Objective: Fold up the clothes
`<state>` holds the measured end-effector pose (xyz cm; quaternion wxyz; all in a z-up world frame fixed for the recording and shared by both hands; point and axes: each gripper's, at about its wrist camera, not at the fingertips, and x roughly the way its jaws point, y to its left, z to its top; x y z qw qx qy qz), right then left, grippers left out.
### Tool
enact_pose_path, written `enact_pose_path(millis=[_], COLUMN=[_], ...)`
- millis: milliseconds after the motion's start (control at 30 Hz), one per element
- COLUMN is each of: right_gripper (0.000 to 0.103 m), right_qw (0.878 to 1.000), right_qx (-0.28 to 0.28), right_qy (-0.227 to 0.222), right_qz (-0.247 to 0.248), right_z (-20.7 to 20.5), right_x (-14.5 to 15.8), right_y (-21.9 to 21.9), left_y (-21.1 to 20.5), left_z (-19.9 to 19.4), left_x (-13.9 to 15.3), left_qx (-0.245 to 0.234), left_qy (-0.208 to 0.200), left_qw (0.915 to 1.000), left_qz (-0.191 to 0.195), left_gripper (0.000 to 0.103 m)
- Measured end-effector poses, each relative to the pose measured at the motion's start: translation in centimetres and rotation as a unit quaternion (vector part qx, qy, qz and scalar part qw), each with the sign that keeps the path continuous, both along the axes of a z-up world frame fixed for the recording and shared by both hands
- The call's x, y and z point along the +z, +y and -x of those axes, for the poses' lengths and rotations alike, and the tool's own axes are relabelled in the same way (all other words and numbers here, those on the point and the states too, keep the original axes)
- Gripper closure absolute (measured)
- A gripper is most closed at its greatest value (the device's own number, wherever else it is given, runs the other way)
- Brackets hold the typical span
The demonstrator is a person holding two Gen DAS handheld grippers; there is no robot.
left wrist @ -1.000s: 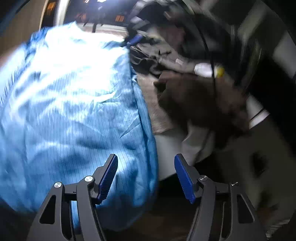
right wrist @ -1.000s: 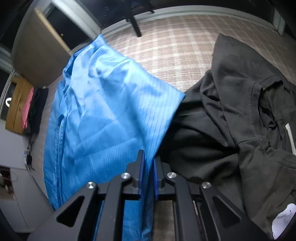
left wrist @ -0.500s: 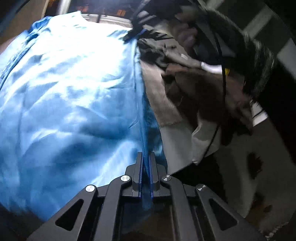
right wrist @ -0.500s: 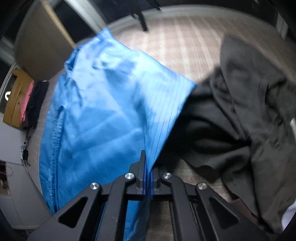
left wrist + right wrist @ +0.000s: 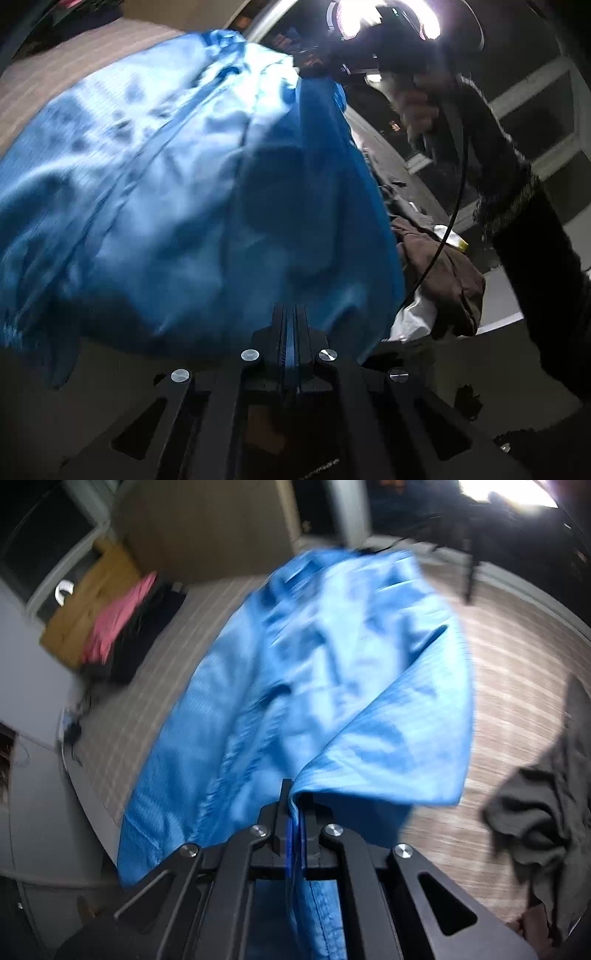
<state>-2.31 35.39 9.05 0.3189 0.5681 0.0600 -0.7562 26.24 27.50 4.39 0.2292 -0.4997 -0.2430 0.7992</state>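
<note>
A shiny blue striped garment (image 5: 177,206) is lifted off the checked surface and hangs between both grippers. My left gripper (image 5: 290,332) is shut on its near edge. My right gripper (image 5: 294,814) is shut on another edge of the blue garment (image 5: 332,701), whose cloth folds over and drapes down past the jaws. In the left wrist view the far end of the garment meets the other gripper (image 5: 314,66) held by the person's hand.
A dark grey garment (image 5: 535,812) lies crumpled on the checked surface (image 5: 517,672) at right. A brown garment (image 5: 443,273) and white cloth (image 5: 413,317) lie beside the blue one. Pink and black clothes (image 5: 122,627) sit on a wooden cabinet at far left.
My left gripper closed on the blue garment's edge. Both grippers have since lifted it, so it now hangs in the air instead of lying flat.
</note>
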Motion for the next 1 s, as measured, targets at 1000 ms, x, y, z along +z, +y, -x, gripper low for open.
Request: enact_pose_path(millis=[1000], right_gripper=[0.061], right_qw=[0.997], right_qx=[-0.067], right_qy=[0.033], right_qz=[-0.036], right_z=[-23.1], right_x=[-4.4], right_y=[20.2], left_y=[3.2], left_z=[2.7], left_x=[0.5], left_qx=[-0.159], left_qy=[-0.009], left_qw=[0.9862], left_qz=[0.045], left_gripper=[0.094])
